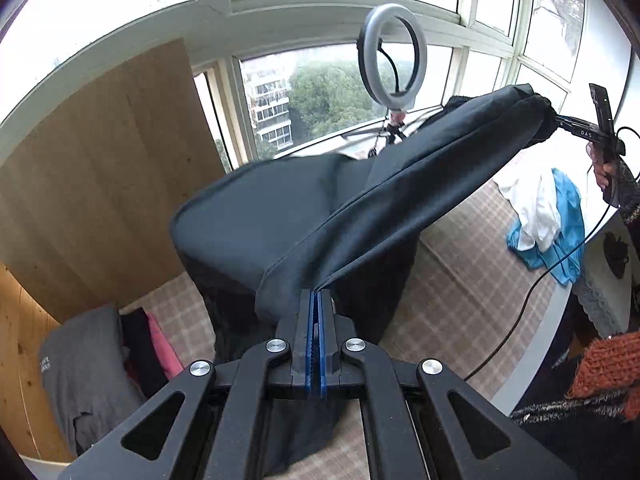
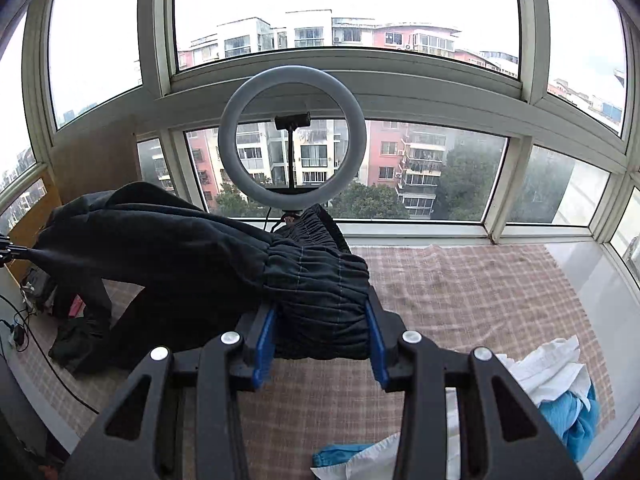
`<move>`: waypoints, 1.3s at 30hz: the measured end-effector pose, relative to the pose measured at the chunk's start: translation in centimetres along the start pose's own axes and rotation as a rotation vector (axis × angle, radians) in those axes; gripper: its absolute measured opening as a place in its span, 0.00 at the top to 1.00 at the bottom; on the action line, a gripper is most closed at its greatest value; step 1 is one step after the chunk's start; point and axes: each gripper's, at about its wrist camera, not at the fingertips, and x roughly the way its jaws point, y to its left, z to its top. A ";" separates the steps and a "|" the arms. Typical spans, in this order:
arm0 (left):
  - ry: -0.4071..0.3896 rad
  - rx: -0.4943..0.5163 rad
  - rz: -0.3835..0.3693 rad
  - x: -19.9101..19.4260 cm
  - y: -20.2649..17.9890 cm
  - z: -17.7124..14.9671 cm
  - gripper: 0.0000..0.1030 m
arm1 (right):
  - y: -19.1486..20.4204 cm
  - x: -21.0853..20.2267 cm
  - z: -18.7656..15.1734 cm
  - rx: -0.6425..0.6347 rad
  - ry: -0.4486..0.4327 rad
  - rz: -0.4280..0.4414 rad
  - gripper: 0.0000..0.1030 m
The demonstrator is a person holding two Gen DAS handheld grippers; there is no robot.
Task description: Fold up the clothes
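The left gripper is pinching a thin hem edge of the dark trousers, its blue pads pressed together on the cloth. From there the trousers are stretching up and to the right in one taut band, their long axis running between the two grippers, with a slack part sagging down onto the checked cloth below. At the far end the right gripper is clamping the bunched elastic waistband, its jaws standing wide around the thick gathers. So the trousers are hanging in the air, held at both ends, above the cloth rather than lying flat on it. The left hand is sitting lower, the right is raised higher toward the window. I judge any fold or laying down is turning on this span: both ends need to travel together along that axis. A white and blue heap is lying near the right gripper
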 end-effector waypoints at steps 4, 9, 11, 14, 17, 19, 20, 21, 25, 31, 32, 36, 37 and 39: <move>0.288 0.037 -0.160 8.3 -6.3 -9.2 0.99 | -2.6 3.3 -11.9 0.079 0.257 -0.055 0.61; 0.463 0.003 -0.208 11.7 -8.2 -14.9 0.98 | -2.8 3.6 -19.4 0.052 0.454 -0.083 0.55; 0.468 -0.012 -0.184 11.4 -7.4 -15.0 0.98 | -2.7 2.5 -20.0 0.026 0.456 -0.083 0.52; 0.433 -0.016 -0.134 9.9 -6.4 -14.0 0.98 | -3.1 0.6 -18.8 0.004 0.419 -0.090 0.48; 0.391 0.012 -0.113 9.8 -6.1 -12.6 0.98 | -3.9 -1.3 -18.1 -0.021 0.407 -0.145 0.47; 0.362 0.031 -0.102 9.9 -5.9 -11.7 0.97 | -5.0 -2.9 -17.7 0.025 0.386 -0.170 0.47; 0.348 0.036 -0.104 10.3 -6.1 -11.5 0.95 | -5.4 -3.6 -17.3 0.072 0.360 -0.130 0.46; 0.337 0.029 -0.107 10.8 -6.1 -11.2 0.93 | -5.7 -3.9 -17.0 0.115 0.334 -0.077 0.45; 0.313 -0.028 -0.093 11.8 -4.5 -10.2 0.92 | -4.9 0.3 -16.1 0.139 0.315 -0.083 0.44; 0.304 -0.156 0.007 11.9 -0.1 -11.1 0.92 | -1.7 8.6 -18.8 -0.069 0.505 -0.125 0.53; 0.303 -0.185 0.030 11.3 0.9 -11.8 0.92 | -2.0 8.3 -19.5 -0.083 0.566 -0.113 0.58; 0.283 -0.314 0.105 8.4 4.7 -14.7 0.85 | -4.4 5.4 -18.9 0.009 0.660 -0.046 0.63; 0.286 -0.330 0.129 8.1 5.6 -15.4 0.83 | -4.7 4.2 -17.4 0.018 0.609 -0.054 0.62; 0.286 -0.377 0.142 8.3 7.1 -16.2 0.83 | -4.7 2.1 -13.6 0.034 0.492 -0.059 0.60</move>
